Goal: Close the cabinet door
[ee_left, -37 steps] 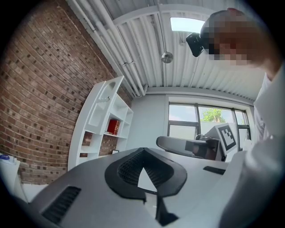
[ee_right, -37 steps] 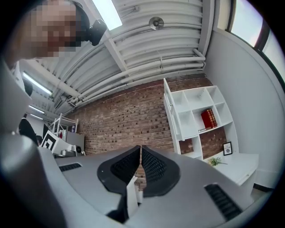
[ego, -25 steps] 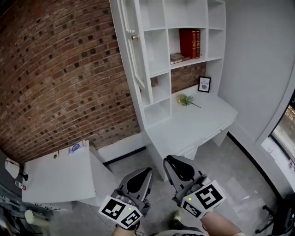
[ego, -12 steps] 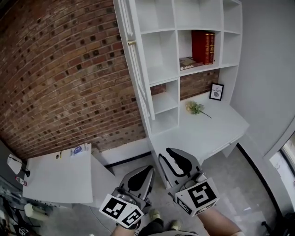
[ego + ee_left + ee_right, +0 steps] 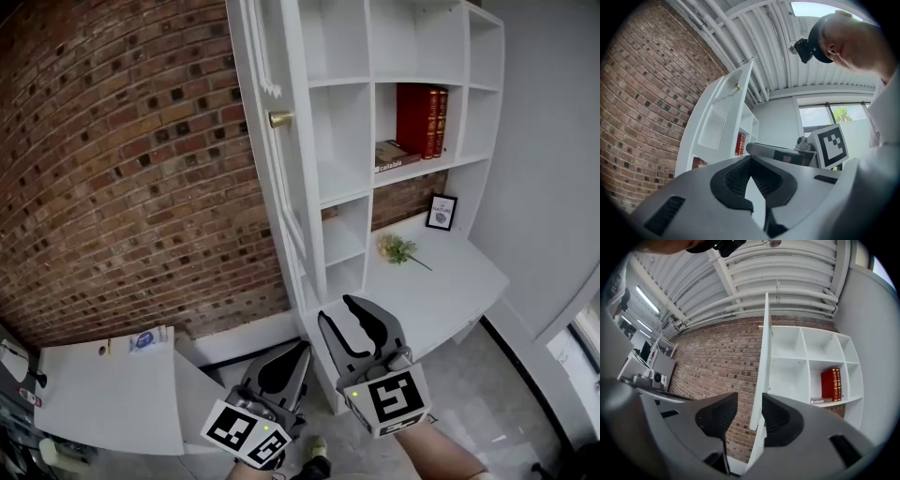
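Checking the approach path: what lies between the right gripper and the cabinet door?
Nothing: the stretch is bare. In the right gripper view, the right gripper, its jaws having just been opening and empty, faces the cabinet door edge-on, unobstructed.

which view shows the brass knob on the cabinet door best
The head view: the brass knob sits clear on the open cabinet door. The left gripper view shows it small, high on the door. The right gripper view sees the door edge-on, knob unclear.

The head view looks steeply down from above, the cabinet (image 5: 342, 141) well ahead. The left gripper view and right gripper view tilt upward; all share the red books (image 5: 420, 120).
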The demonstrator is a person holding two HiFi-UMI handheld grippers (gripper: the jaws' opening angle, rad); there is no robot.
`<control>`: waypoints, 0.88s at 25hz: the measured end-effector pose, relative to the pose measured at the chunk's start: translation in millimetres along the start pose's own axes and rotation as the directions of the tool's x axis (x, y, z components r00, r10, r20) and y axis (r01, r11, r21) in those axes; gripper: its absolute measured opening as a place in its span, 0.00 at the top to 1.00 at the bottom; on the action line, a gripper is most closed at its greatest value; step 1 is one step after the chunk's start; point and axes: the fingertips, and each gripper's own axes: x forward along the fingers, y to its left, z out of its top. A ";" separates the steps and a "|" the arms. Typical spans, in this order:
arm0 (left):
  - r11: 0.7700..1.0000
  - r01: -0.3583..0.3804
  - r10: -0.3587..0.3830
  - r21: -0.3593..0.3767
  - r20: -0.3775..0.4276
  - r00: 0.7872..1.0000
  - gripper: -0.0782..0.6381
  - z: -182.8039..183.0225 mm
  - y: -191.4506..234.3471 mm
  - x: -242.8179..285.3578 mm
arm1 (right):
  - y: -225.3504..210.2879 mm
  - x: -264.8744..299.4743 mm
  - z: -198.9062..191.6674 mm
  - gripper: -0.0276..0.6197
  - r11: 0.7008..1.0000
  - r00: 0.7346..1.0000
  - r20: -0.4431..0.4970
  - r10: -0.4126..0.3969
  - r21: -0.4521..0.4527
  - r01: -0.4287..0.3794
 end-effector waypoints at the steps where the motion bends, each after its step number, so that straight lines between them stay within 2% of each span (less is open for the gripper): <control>1: 1.000 0.006 -0.006 0.004 0.006 1.000 0.88 3.3 10.3 6.3 | -3.0 11.5 1.5 0.72 1.000 1.000 0.011 -0.016 -0.007 0.016; 4: 1.000 0.026 -0.026 0.001 0.014 1.000 0.88 7.3 39.3 24.6 | -11.6 40.9 6.5 0.63 0.998 0.996 0.067 -0.064 -0.008 0.065; 12: 0.994 0.101 -0.100 -0.042 0.023 0.995 0.88 8.1 89.7 68.9 | -31.1 82.4 -13.1 0.62 0.993 0.991 0.051 -0.120 0.023 0.119; 14: 0.991 0.123 -0.122 -0.043 0.023 0.992 0.88 9.0 96.4 75.0 | -29.0 82.2 -18.1 0.65 0.994 0.994 0.027 -0.110 -0.009 0.110; 15: 0.991 0.130 -0.129 -0.043 0.024 0.991 0.88 9.8 100.0 77.3 | -27.4 82.9 -14.7 0.68 0.993 0.992 0.045 -0.118 -0.010 0.118; 18: 0.988 0.149 -0.148 -0.043 0.031 0.989 0.88 11.3 107.9 83.7 | -30.6 83.0 -6.7 0.80 0.981 0.977 0.094 -0.194 0.002 0.194; 22: 0.982 0.182 -0.181 -0.045 0.025 0.983 0.88 7.4 114.5 91.9 | -47.0 80.3 -13.4 0.80 0.969 0.968 0.055 -0.243 -0.022 0.244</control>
